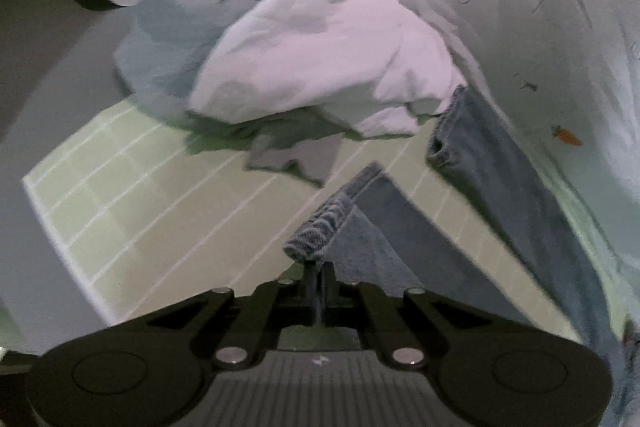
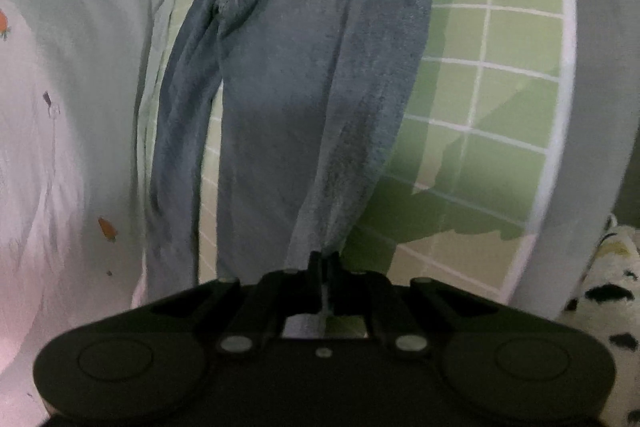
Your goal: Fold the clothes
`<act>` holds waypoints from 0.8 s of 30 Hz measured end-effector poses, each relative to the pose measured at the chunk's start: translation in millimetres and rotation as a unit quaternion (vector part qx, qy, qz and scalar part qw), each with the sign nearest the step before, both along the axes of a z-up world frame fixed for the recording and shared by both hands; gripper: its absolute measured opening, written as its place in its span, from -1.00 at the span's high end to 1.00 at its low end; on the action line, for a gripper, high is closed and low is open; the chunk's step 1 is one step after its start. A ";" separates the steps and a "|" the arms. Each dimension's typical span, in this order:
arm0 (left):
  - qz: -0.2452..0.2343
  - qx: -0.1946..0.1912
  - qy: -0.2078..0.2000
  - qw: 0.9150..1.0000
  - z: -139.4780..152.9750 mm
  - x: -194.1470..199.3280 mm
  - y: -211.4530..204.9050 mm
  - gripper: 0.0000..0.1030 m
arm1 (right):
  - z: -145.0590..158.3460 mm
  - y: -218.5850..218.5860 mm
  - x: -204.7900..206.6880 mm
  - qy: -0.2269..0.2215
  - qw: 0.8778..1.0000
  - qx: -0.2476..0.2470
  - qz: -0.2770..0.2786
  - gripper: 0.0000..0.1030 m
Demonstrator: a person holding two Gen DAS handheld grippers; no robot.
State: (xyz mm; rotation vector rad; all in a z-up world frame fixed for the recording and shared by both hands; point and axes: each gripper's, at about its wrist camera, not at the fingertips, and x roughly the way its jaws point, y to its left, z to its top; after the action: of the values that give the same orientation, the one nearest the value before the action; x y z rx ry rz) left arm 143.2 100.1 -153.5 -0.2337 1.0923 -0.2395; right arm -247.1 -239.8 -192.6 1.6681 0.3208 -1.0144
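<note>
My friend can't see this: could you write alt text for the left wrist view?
The left gripper has its black fingers shut on a hem of blue jeans, above a green checked mat. Beyond lies a crumpled white garment on grey clothes.

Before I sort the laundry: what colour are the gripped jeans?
Faded blue-grey denim jeans, clearest in the right wrist view.

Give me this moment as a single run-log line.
left gripper: shut on jeans hem | right gripper: shut on jeans edge | jeans: stretched over green grid mat | pile of clothes: untouched
</note>
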 end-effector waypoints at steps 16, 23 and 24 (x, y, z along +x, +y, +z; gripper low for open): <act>0.027 0.088 0.014 0.996 -11.0 -15.4 7.1 0.45 | 25.8 -9.7 12.5 0.122 0.981 -0.064 0.135 -0.39; -0.029 0.035 -0.038 0.998 14.6 13.3 -52.7 -0.50 | 63.3 -25.2 41.8 0.170 0.952 -0.179 0.183 -0.98; -0.034 0.027 -0.039 0.998 14.4 19.2 -63.6 -0.59 | 65.3 -29.3 44.1 0.171 0.950 -0.186 0.183 -0.99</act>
State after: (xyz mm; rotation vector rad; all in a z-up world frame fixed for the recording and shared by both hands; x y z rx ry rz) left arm 162.4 36.5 -139.1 -0.1380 1.0298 -0.2770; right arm -203.1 -269.2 -127.3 1.0430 0.6032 -1.0038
